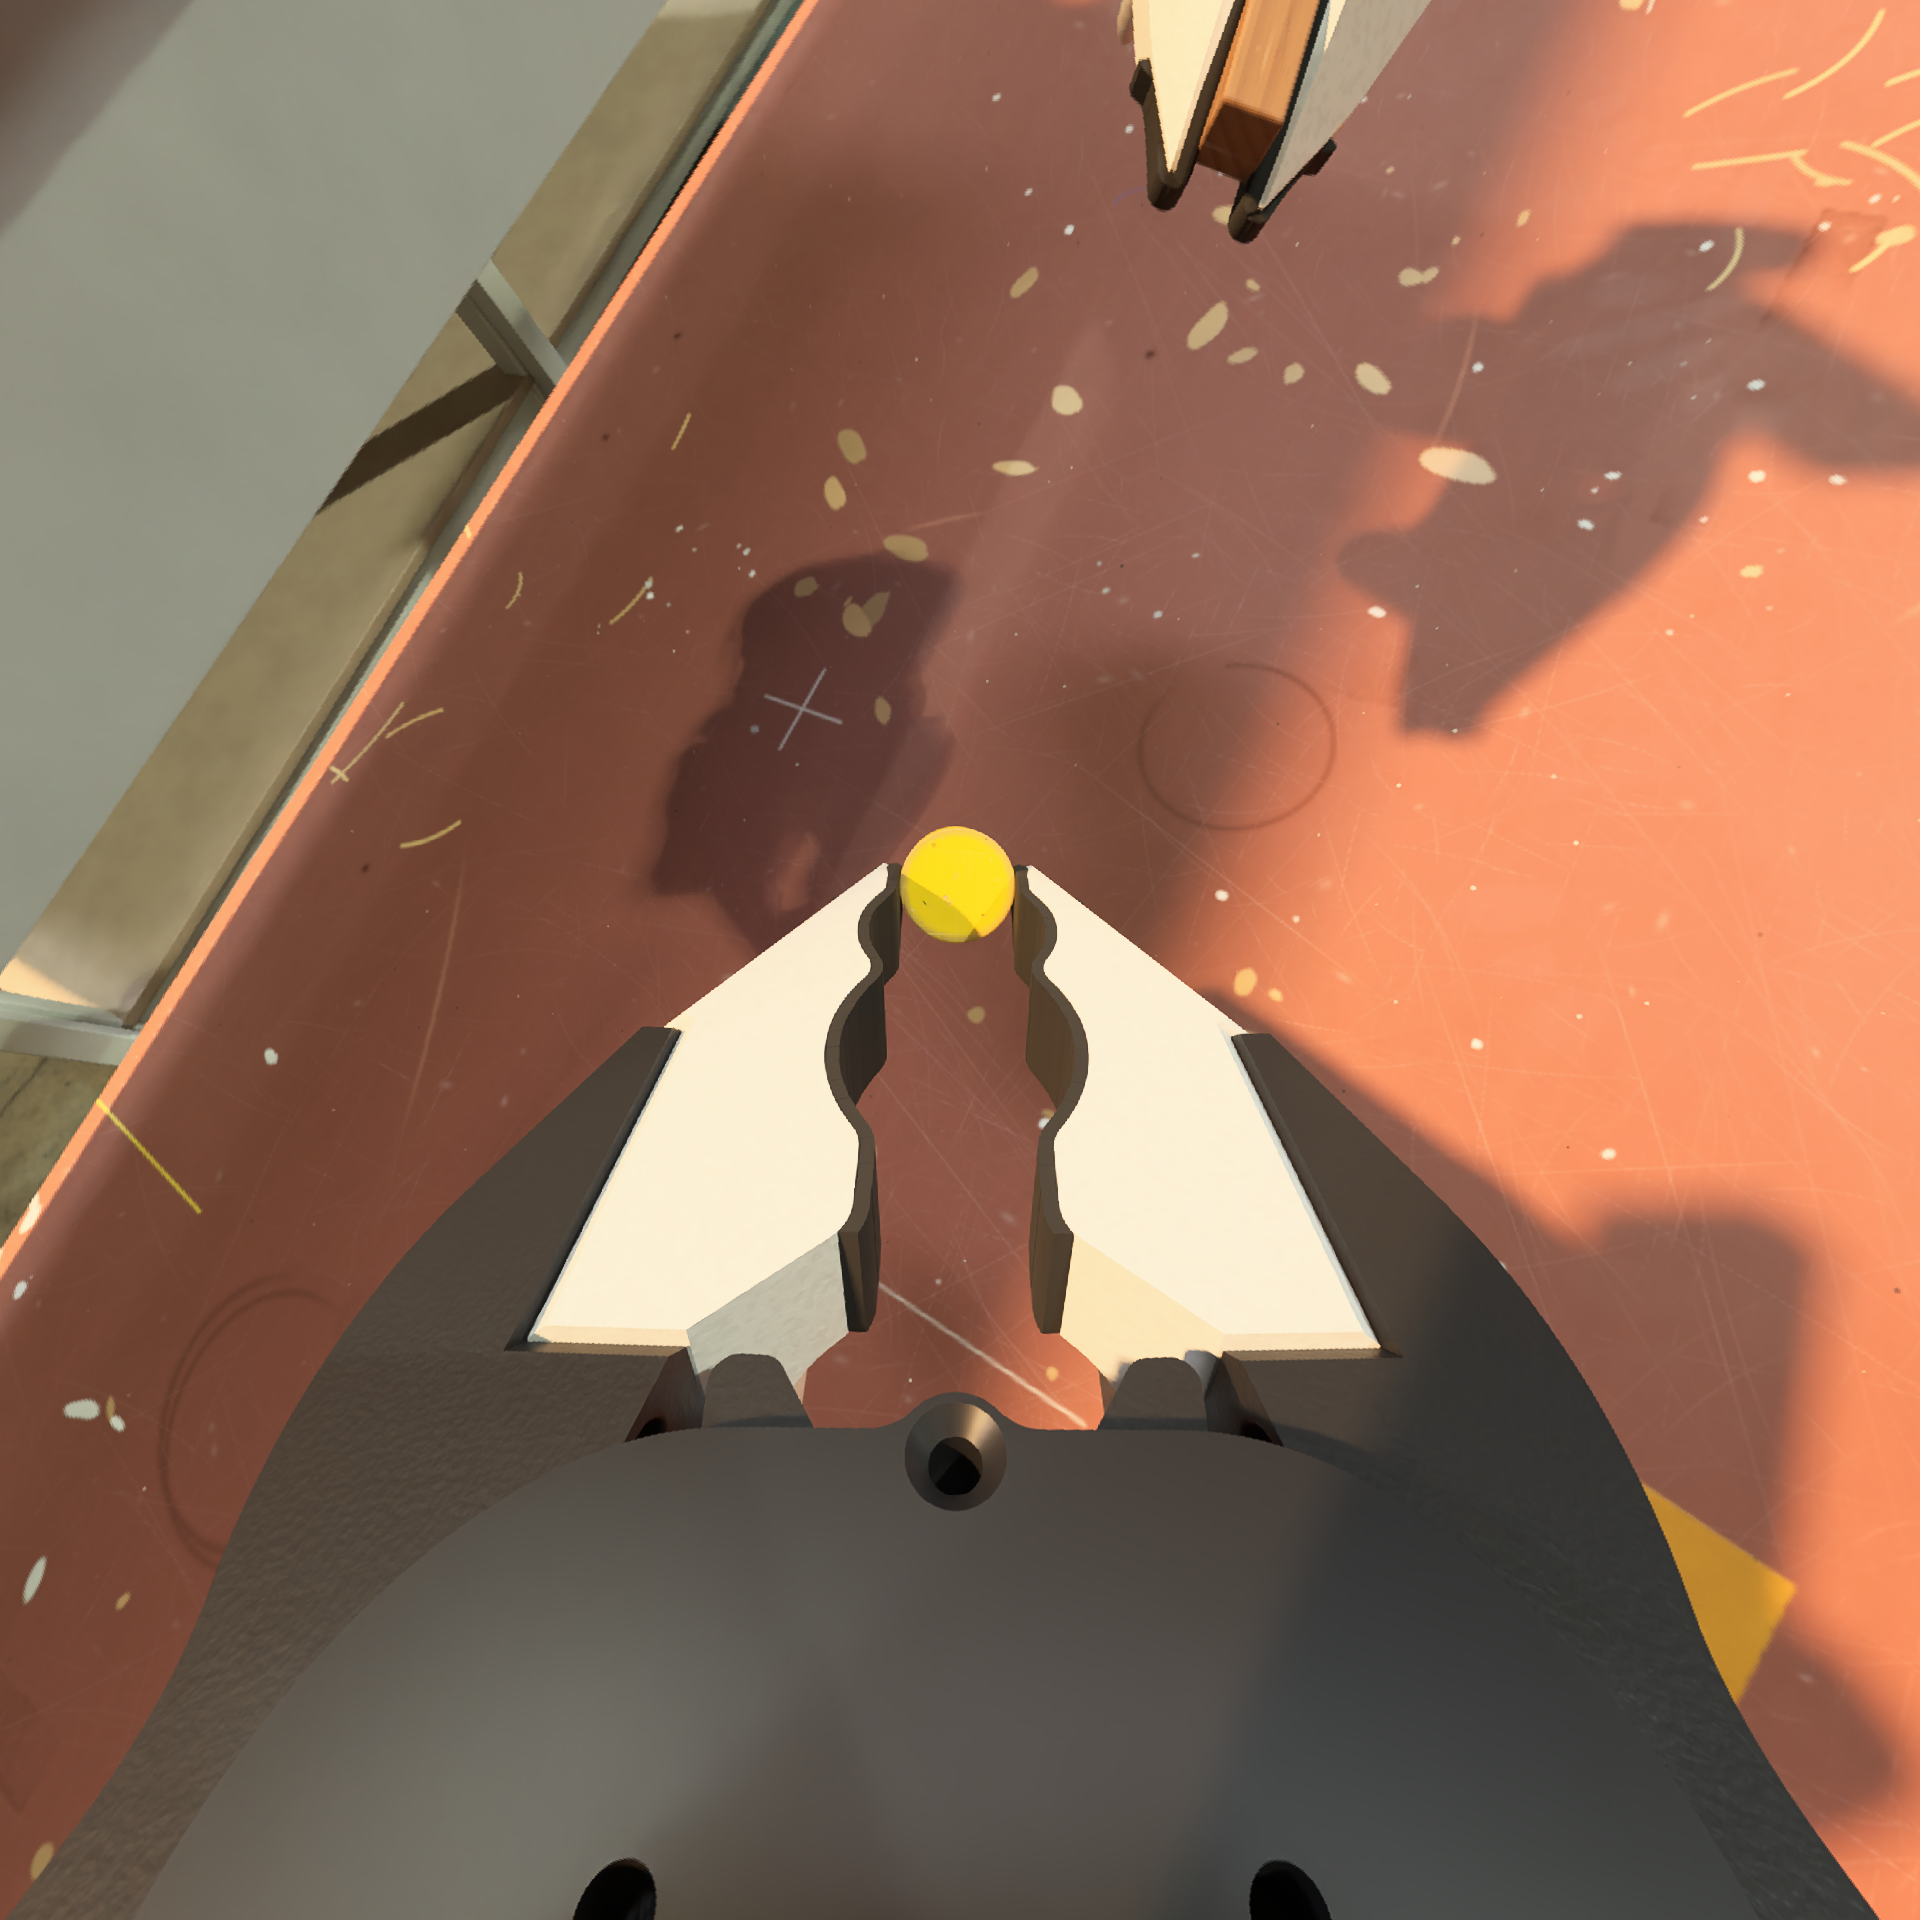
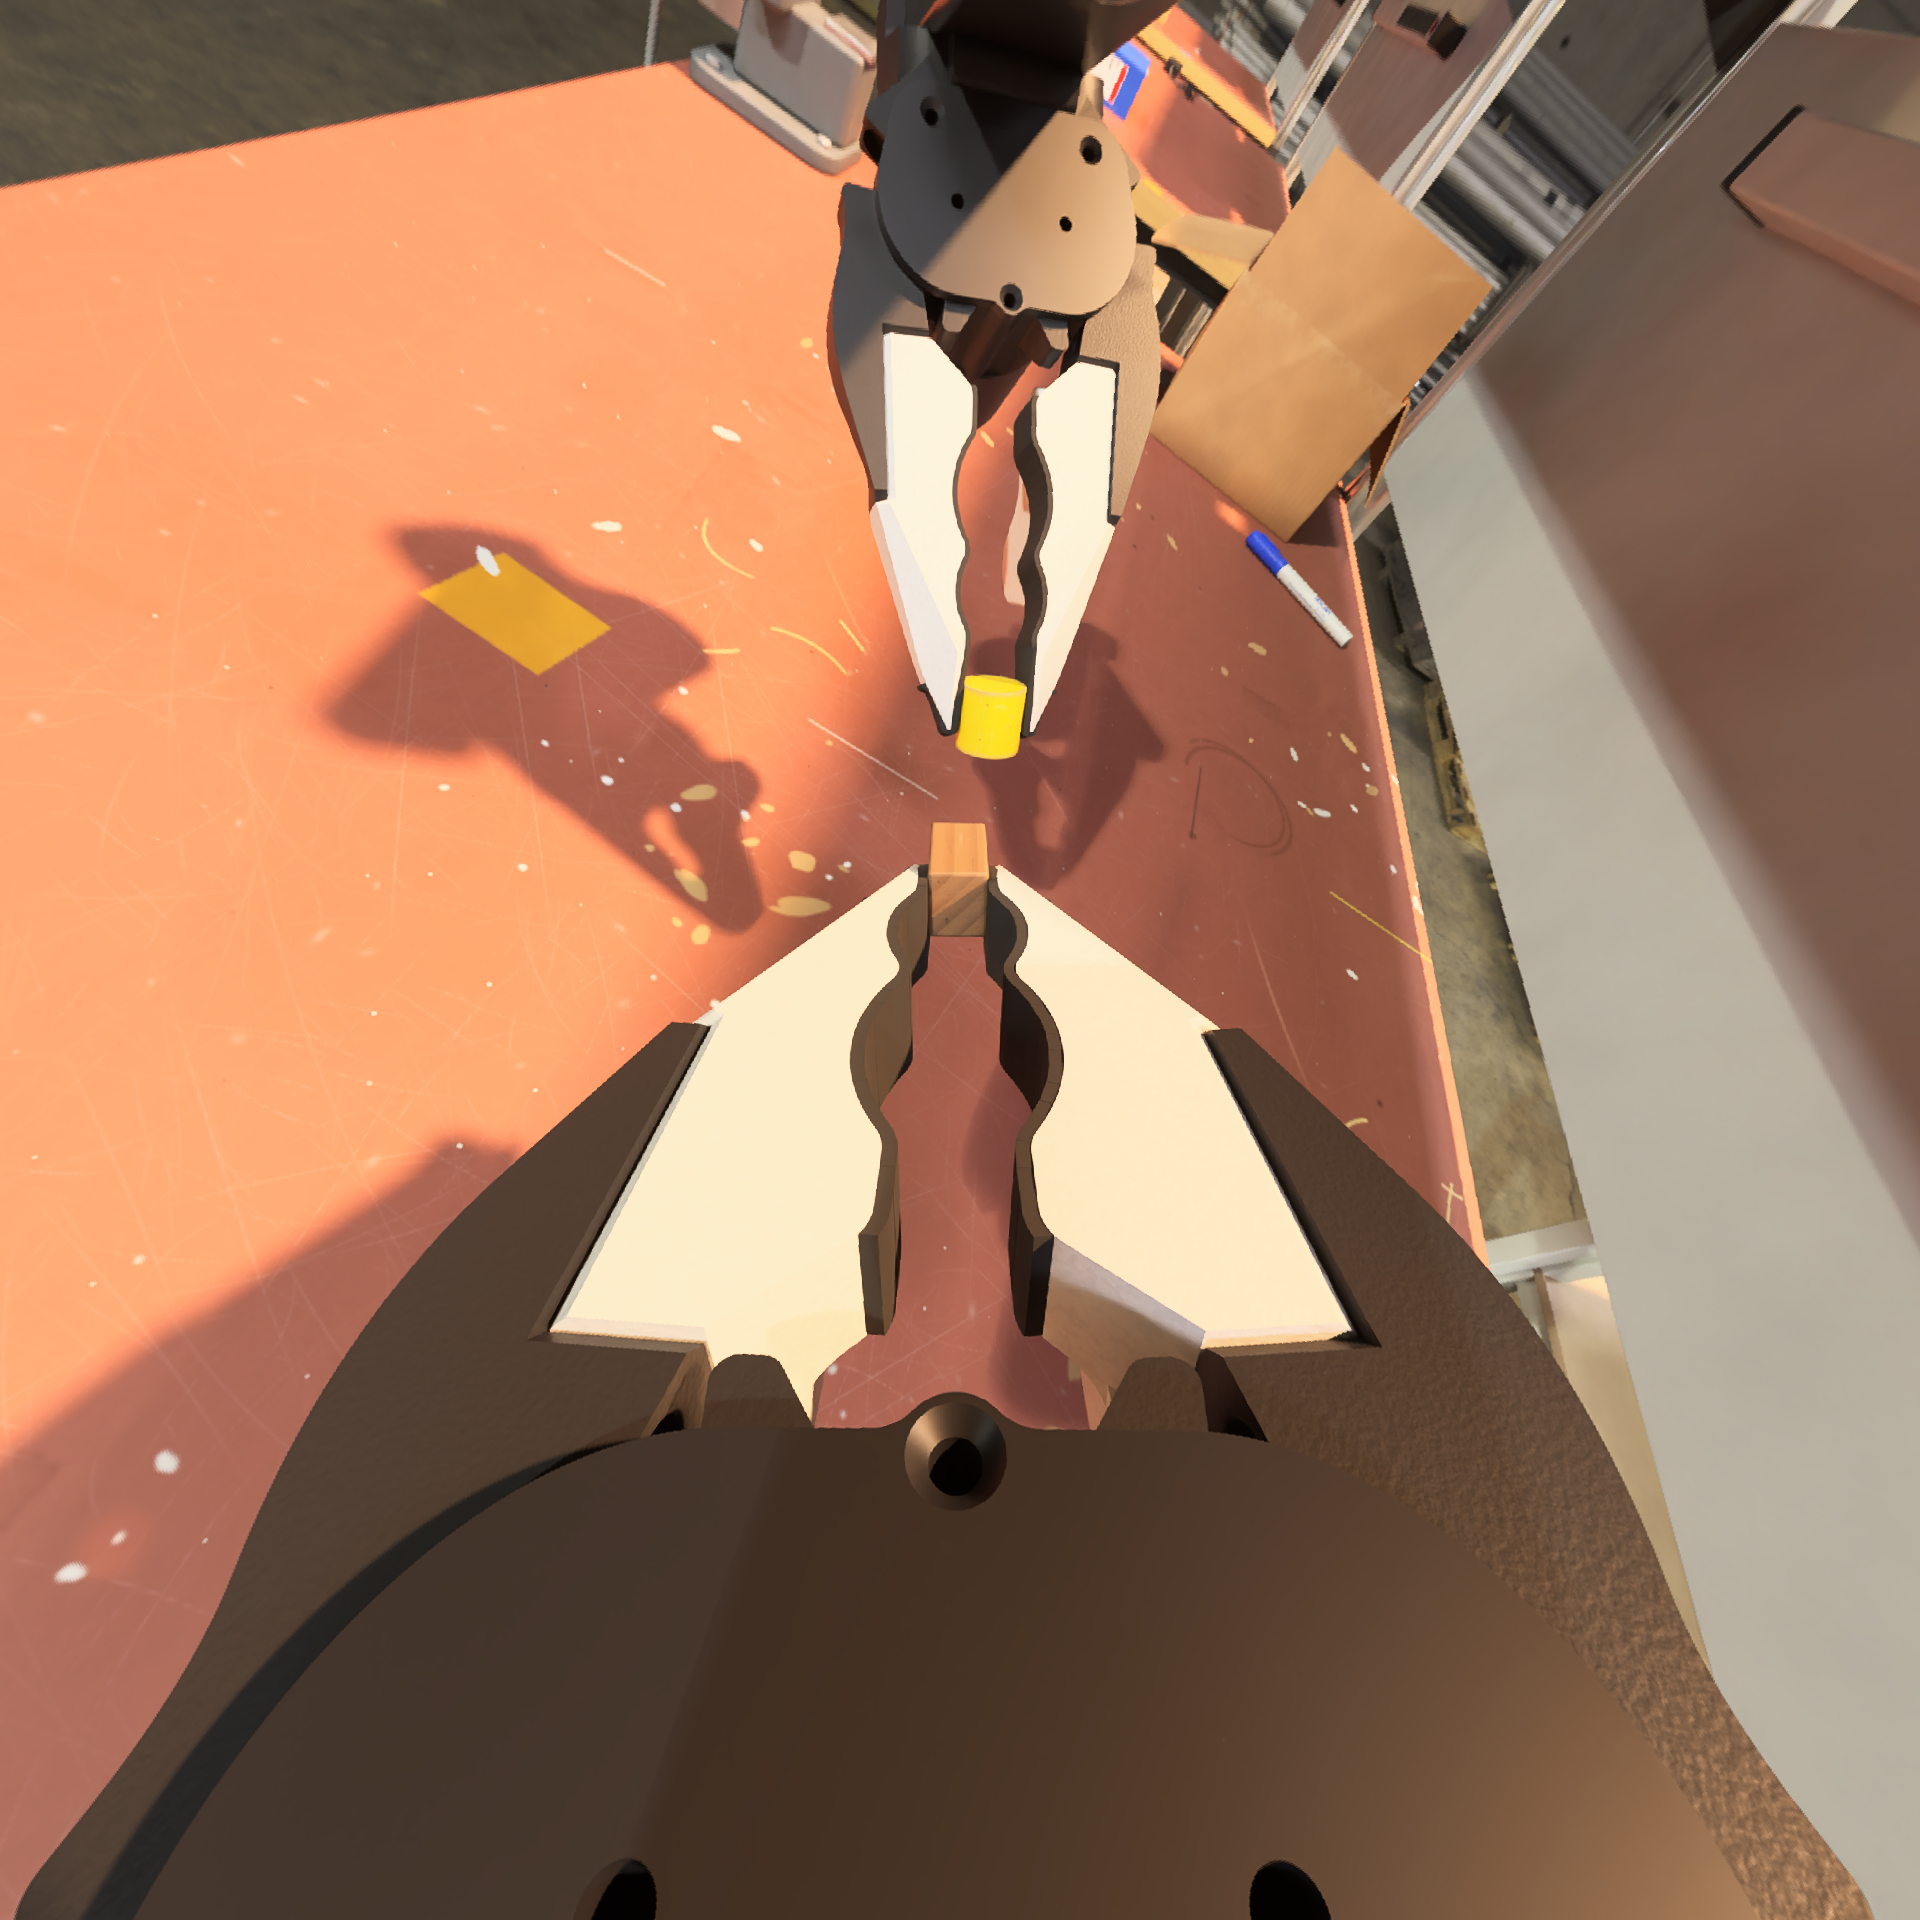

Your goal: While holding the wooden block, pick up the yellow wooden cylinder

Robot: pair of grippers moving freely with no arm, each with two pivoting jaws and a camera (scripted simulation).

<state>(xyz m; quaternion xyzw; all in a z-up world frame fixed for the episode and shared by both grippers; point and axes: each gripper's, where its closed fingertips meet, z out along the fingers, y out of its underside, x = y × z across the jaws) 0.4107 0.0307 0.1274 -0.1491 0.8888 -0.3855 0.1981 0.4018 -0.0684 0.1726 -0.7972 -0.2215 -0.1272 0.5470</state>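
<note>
The yellow wooden cylinder [image 1: 956,883] sits between the tips of my left gripper [image 1: 956,894], which is shut on it and holds it above the orange table [image 1: 1351,935]. From the right wrist view the cylinder [image 2: 990,717] hangs upright in the left gripper [image 2: 987,722], clear of the table. My right gripper [image 2: 958,894] is shut on the small wooden block [image 2: 957,878] at its fingertips, above the table. In the left wrist view the right gripper [image 1: 1210,197] shows at the top with the block [image 1: 1247,94] clamped in it.
A yellow paper sheet [image 2: 514,615] lies flat on the table to the left. A blue-capped marker [image 2: 1299,587] lies near the table's right edge, beside a leaning cardboard panel [image 2: 1320,343]. A grey device [image 2: 790,88] stands at the far edge.
</note>
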